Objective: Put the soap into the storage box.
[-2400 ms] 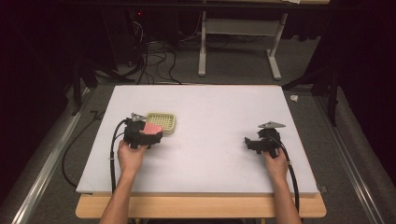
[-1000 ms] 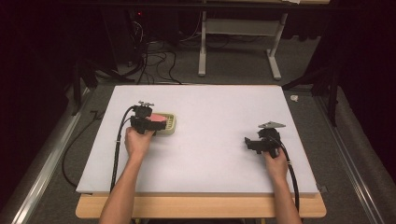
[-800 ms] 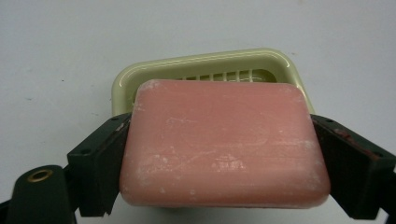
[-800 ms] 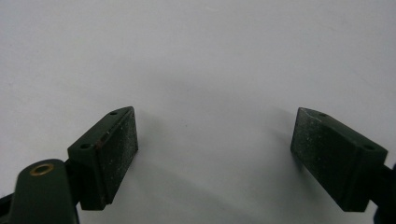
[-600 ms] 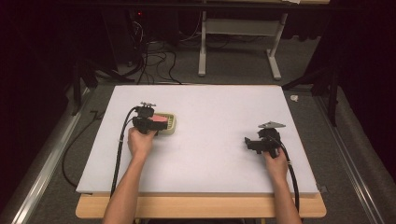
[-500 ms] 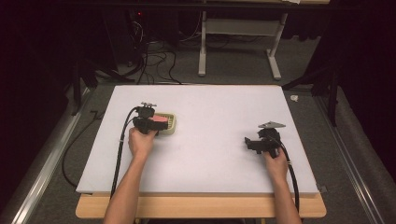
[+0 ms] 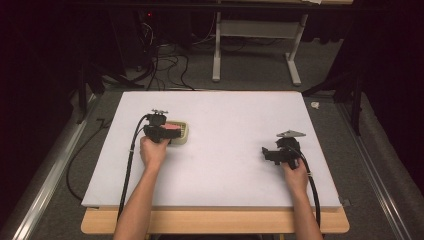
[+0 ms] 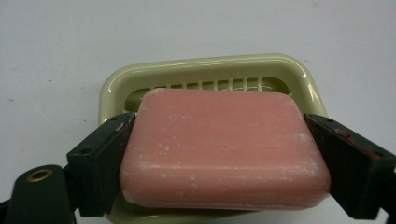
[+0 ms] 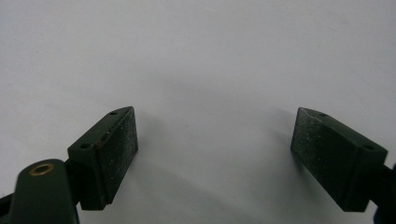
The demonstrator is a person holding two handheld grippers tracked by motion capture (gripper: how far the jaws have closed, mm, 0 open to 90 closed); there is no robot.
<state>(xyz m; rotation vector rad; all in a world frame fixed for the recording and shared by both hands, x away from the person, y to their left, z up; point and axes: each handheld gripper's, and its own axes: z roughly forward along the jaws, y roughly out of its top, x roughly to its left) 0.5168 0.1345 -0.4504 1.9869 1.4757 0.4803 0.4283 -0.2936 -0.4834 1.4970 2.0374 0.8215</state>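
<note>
On the white table (image 7: 220, 150), the left gripper (image 7: 161, 131) is near the left edge, about halfway between the near and far edges. Its front end is over a pale green soap dish (image 7: 181, 134), and a pink soap (image 7: 171, 128) shows there above the dish. The right gripper (image 7: 276, 152) rests near the right edge, well apart from the dish, on bare table surface.

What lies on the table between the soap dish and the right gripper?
Nothing: in the high view, only bare white table separates the soap dish from the right gripper.
</note>
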